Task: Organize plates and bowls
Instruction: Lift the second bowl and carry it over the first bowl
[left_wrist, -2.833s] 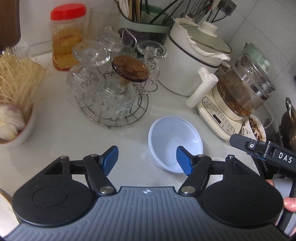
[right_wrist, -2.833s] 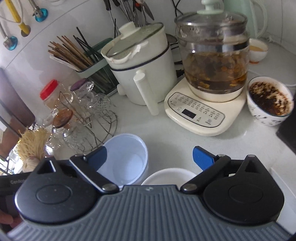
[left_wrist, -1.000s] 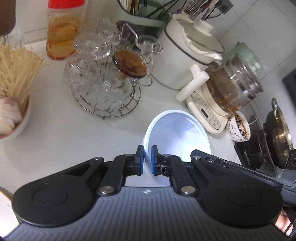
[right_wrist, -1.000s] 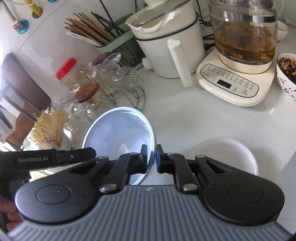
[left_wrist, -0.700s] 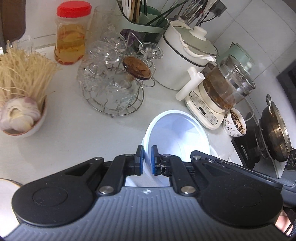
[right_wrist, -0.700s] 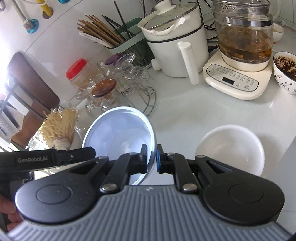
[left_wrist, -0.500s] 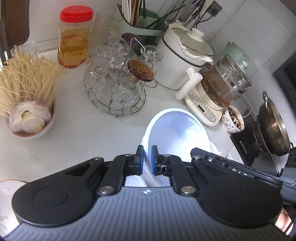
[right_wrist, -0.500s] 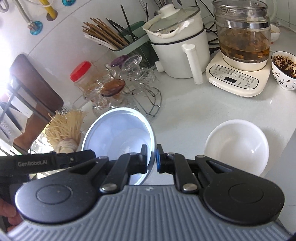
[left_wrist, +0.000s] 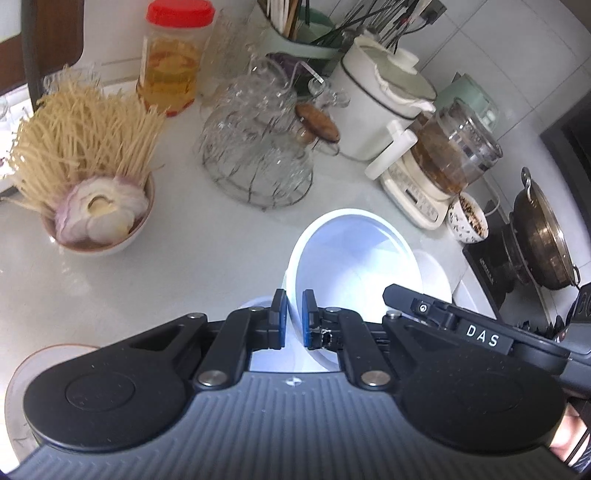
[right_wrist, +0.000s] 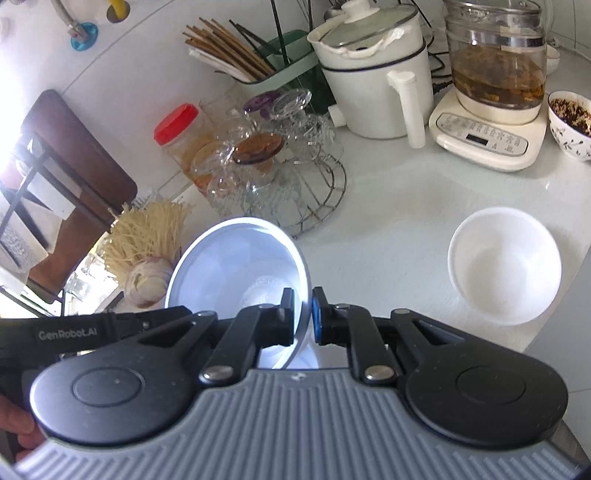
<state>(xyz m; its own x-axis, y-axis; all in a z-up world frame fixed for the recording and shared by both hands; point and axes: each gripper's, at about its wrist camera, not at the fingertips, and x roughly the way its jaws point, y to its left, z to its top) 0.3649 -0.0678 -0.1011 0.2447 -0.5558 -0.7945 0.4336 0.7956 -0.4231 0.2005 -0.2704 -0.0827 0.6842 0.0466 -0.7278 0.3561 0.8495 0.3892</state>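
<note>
Left tongs (left_wrist: 290, 318) and right tongs (right_wrist: 303, 316) both clamped on pale blue bowl's (left_wrist: 351, 266) rim, white bowl (right_wrist: 504, 269) on counter

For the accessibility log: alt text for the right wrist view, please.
The right gripper is shut on the rim of a pale blue bowl held above a white counter. An empty white bowl sits to its right.

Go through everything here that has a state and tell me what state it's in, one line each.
Left gripper: shut on the blue bowl's rim.
Right gripper: shut on the same rim, opposite side.
Blue bowl: held clear of the counter, tilted, empty.
White bowl: upright on the counter, empty.
Red-lidded jar: closed, partly filled.
Glass kettle: lid on, holding brown liquid.
White pot: lid on.
</note>
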